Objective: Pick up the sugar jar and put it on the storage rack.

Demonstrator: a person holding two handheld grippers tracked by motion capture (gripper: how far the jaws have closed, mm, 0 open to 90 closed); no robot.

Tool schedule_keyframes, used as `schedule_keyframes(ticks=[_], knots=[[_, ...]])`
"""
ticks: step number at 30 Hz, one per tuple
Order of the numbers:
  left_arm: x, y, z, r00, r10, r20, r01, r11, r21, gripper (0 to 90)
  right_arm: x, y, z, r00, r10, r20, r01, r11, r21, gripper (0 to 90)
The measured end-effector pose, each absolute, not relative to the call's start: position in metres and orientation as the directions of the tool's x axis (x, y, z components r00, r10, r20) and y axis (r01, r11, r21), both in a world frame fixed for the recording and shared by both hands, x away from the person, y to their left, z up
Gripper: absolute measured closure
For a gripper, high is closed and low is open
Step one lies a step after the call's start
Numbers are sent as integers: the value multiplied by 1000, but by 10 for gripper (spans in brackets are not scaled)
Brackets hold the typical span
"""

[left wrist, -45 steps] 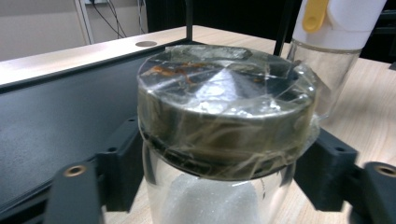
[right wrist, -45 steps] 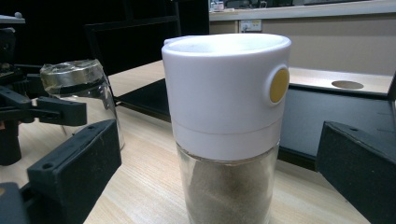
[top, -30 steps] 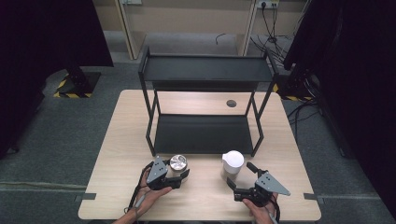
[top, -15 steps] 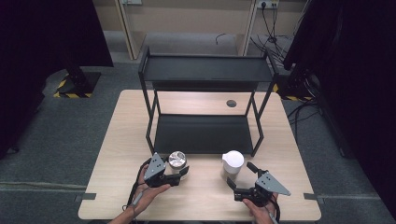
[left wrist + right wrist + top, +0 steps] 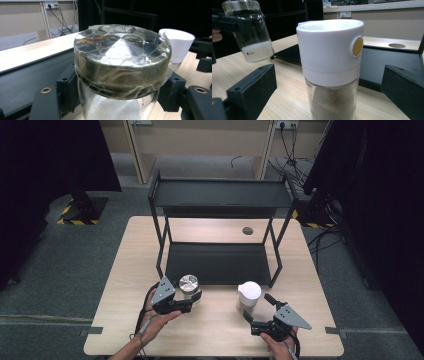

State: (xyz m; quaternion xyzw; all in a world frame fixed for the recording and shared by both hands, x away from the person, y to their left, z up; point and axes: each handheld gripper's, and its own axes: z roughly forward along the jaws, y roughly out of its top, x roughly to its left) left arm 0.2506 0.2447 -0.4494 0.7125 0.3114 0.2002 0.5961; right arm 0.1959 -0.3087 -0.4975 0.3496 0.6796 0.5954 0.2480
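Note:
My left gripper point(image 5: 194, 296) is shut on a glass jar point(image 5: 189, 283) with a taped metal lid point(image 5: 122, 55). There is white powder in its bottom. In the right gripper view this jar point(image 5: 253, 37) hangs tilted above the table, clamped by black jaws. A jar with a white cap point(image 5: 249, 292) and a yellow button stands upright on the table, dark powder inside it point(image 5: 332, 105). My right gripper point(image 5: 258, 306) is open, one jaw on either side of that jar, neither touching it.
A black two-level shelf rack point(image 5: 217, 195) stands on the wooden table point(image 5: 130, 270) just beyond both jars; its lower shelf point(image 5: 215, 262) is bare. A round cable hole point(image 5: 247, 230) lies behind it. Dark curtains and cables surround the table.
My left gripper has raised the metal-lidded jar a little off the table, toward the rack. The right gripper and the white-capped jar have stayed put.

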Motion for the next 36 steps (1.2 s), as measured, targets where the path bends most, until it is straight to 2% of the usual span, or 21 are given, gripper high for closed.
schedule_keyframes(ticks=[26,36], knots=[[266,256,-410,751,652,-104,218,-96,971,311,196,-310,-498,-633,770,83,178,41,983,6],[276,260,-381,758,643,-112,205,-72,976,311,196,-310,-498,-633,769,87,178,36,983,6]])
